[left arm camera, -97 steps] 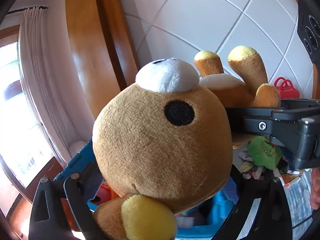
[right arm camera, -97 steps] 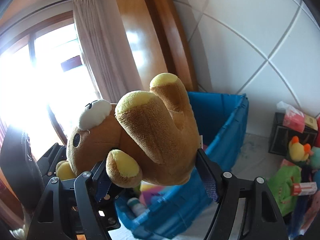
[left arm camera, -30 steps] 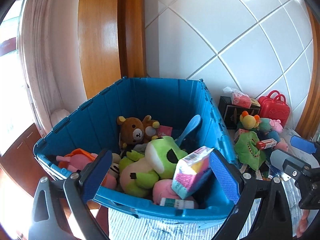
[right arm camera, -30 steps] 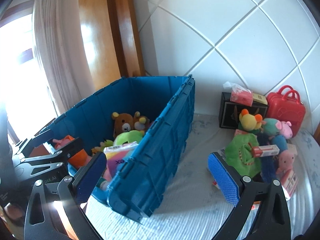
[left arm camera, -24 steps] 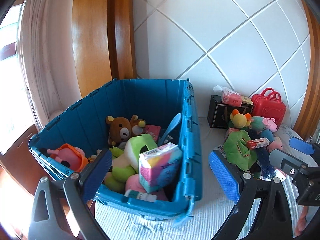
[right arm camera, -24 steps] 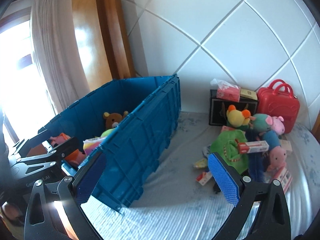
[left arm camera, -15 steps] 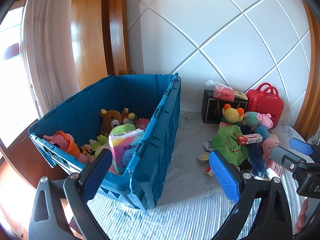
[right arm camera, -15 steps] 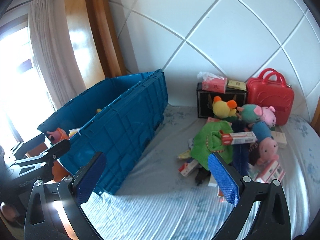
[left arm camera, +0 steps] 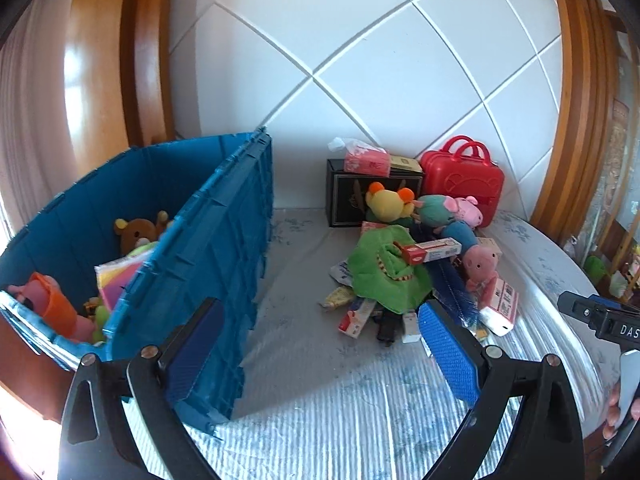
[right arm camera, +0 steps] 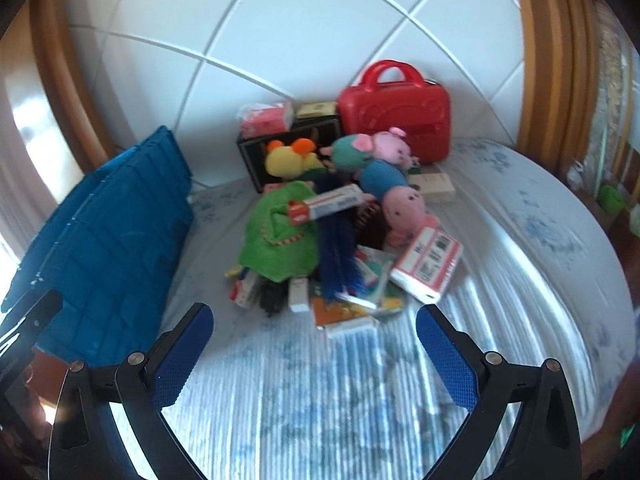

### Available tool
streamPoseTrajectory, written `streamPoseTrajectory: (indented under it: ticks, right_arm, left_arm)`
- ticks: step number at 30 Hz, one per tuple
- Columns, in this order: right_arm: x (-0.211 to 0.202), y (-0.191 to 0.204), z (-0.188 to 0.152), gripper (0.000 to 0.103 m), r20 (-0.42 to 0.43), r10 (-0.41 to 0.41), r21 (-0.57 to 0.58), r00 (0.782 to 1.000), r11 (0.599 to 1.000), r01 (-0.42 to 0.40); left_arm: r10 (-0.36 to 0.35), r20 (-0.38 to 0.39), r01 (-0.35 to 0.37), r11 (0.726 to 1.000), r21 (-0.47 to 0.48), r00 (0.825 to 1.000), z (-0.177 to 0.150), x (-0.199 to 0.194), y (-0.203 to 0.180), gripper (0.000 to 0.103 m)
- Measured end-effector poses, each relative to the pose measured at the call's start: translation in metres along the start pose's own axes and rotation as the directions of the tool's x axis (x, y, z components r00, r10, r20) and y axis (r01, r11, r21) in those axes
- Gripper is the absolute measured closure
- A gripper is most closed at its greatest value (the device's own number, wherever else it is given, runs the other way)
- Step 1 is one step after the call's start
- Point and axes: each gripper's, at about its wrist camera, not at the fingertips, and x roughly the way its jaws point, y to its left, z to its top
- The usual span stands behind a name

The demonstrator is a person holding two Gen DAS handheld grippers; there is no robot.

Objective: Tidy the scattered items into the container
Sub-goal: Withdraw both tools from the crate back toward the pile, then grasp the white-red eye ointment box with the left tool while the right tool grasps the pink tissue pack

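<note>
While both the left gripper point(left arm camera: 316, 334) and right gripper point(right arm camera: 314, 340) stood wide and empty, the blue crate point(left arm camera: 224, 248) left of the fingers already held a brown bear point(left arm camera: 136, 232) and other toys; the scattered pile point(right arm camera: 344, 224) ahead remained, so the task looked roughly half done

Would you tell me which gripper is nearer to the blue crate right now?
Left. The left gripper hangs beside the blue crate, one finger level with its near corner. The right gripper faces the toy pile, with the crate off to its left.
</note>
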Motion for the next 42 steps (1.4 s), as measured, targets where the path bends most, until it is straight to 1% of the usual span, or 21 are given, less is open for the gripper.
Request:
streamPoseTrajectory:
  ticks: [1, 2, 4, 8, 10, 12, 14, 16, 18, 21, 22, 24, 26, 29, 33, 37, 38, 39, 40, 41, 42]
  right_arm:
    - [-0.001, -0.006, -0.003, 0.0, -0.007, -0.023, 0.014, 1.0, 1.0, 0.023]
    - [-0.001, -0.012, -0.006, 0.0, -0.013, -0.043, 0.023, 0.999, 0.999, 0.043]
    - [0.0, -0.023, -0.011, 0.0, -0.027, -0.073, 0.036, 0.997, 0.997, 0.074]
    - [0.001, -0.052, -0.017, 0.0, -0.033, -0.089, 0.099, 0.995, 0.991, 0.092]
    - [0.005, -0.069, -0.018, 0.0, -0.041, -0.103, 0.111, 0.994, 0.988, 0.107]
    - [0.014, -0.086, -0.017, 0.0, -0.061, -0.12, 0.111, 0.991, 0.986, 0.126]
    - [0.028, -0.105, -0.013, 0.0, -0.085, -0.127, 0.109, 0.988, 0.985, 0.136]
    - [0.046, -0.125, -0.009, 0.0, -0.112, -0.11, 0.109, 0.988, 0.986, 0.123]
    - [0.066, -0.145, -0.006, 0.0, -0.153, -0.077, 0.099, 0.985, 0.991, 0.093]
    - [0.094, -0.168, -0.003, 0.0, -0.203, -0.009, 0.066, 0.979, 0.998, 0.023]
    - [0.103, -0.175, -0.004, 0.0, -0.217, 0.003, 0.052, 0.976, 0.999, 0.009]
    - [0.121, -0.189, -0.007, 0.0, -0.26, 0.025, 0.038, 0.965, 0.999, -0.015]
    - [0.137, -0.201, -0.013, 0.0, -0.304, 0.042, 0.025, 0.952, 0.999, -0.036]
    - [0.152, -0.216, -0.022, 0.0, -0.34, 0.056, 0.022, 0.939, 0.998, -0.052]
    - [0.168, -0.235, -0.035, 0.0, -0.374, 0.048, 0.047, 0.926, 0.998, -0.033]
    - [0.175, -0.246, -0.046, 0.0, -0.394, 0.037, 0.045, 0.918, 0.999, -0.021]
    - [0.176, -0.248, -0.048, 0.0, -0.4, 0.03, 0.044, 0.916, 0.999, -0.013]
    - [0.178, -0.25, -0.05, 0.0, -0.406, 0.026, 0.047, 0.914, 0.999, -0.007]
    - [0.179, -0.252, -0.053, 0.0, -0.412, 0.025, 0.052, 0.911, 0.999, -0.004]
    - [0.181, -0.253, -0.055, 0.0, -0.418, 0.025, 0.055, 0.908, 0.999, -0.002]
    - [0.183, -0.253, -0.057, 0.0, -0.423, 0.024, 0.055, 0.906, 0.999, -0.001]
  left_arm:
    - [-0.019, -0.014, 0.019, 1.0, 0.003, 1.0, -0.003, 0.009, -0.003, 0.004]
    - [-0.019, -0.028, 0.019, 1.0, 0.001, 0.999, -0.005, 0.018, -0.007, 0.004]
    - [0.033, -0.054, -0.034, 0.999, -0.018, 0.998, -0.009, 0.034, -0.012, 0.004]
    - [0.072, -0.095, -0.072, 0.997, 0.005, 0.993, -0.01, 0.056, -0.024, 0.004]
    - [0.075, -0.105, -0.076, 0.997, -0.004, 0.992, -0.01, 0.064, -0.029, 0.004]
    - [0.06, -0.119, -0.063, 0.998, -0.026, 0.991, -0.013, 0.071, -0.036, 0.004]
    - [0.047, -0.139, -0.051, 0.998, -0.029, 0.989, -0.018, 0.082, -0.049, 0.004]
    - [0.041, -0.147, -0.045, 0.999, -0.019, 0.988, -0.026, 0.095, -0.068, 0.004]
    - [0.042, -0.17, -0.046, 0.999, -0.017, 0.985, -0.035, 0.111, -0.09, 0.004]
    - [0.006, -0.228, -0.013, 1.0, -0.028, 0.974, -0.051, 0.141, -0.126, 0.004]
    - [0.001, -0.241, -0.008, 1.0, -0.029, 0.971, -0.058, 0.151, -0.137, 0.004]
    - [0.013, -0.267, -0.02, 1.0, -0.022, 0.964, -0.07, 0.169, -0.158, 0.005]
    - [0.015, -0.307, -0.019, 1.0, -0.011, 0.952, -0.081, 0.189, -0.176, 0.012]
    - [0.035, -0.377, -0.029, 0.999, 0.023, 0.926, -0.095, 0.218, -0.199, 0.022]
    - [0.048, -0.41, -0.033, 0.999, 0.043, 0.911, -0.111, 0.252, -0.217, 0.025]
    - [0.078, -0.395, -0.066, 0.997, 0.043, 0.915, -0.112, 0.278, -0.219, 0.025]
    - [0.079, -0.399, -0.071, 0.997, 0.033, 0.914, -0.111, 0.284, -0.217, 0.025]
    - [0.079, -0.41, -0.075, 0.997, 0.027, 0.908, -0.112, 0.29, -0.216, 0.025]
    - [0.073, -0.426, -0.07, 0.997, 0.023, 0.902, -0.114, 0.294, -0.215, 0.025]
    - [0.057, -0.434, -0.057, 0.998, 0.015, 0.899, -0.117, 0.294, -0.214, 0.025]
    - [0.043, -0.433, -0.044, 0.999, 0.007, 0.9, -0.12, 0.29, -0.213, 0.025]
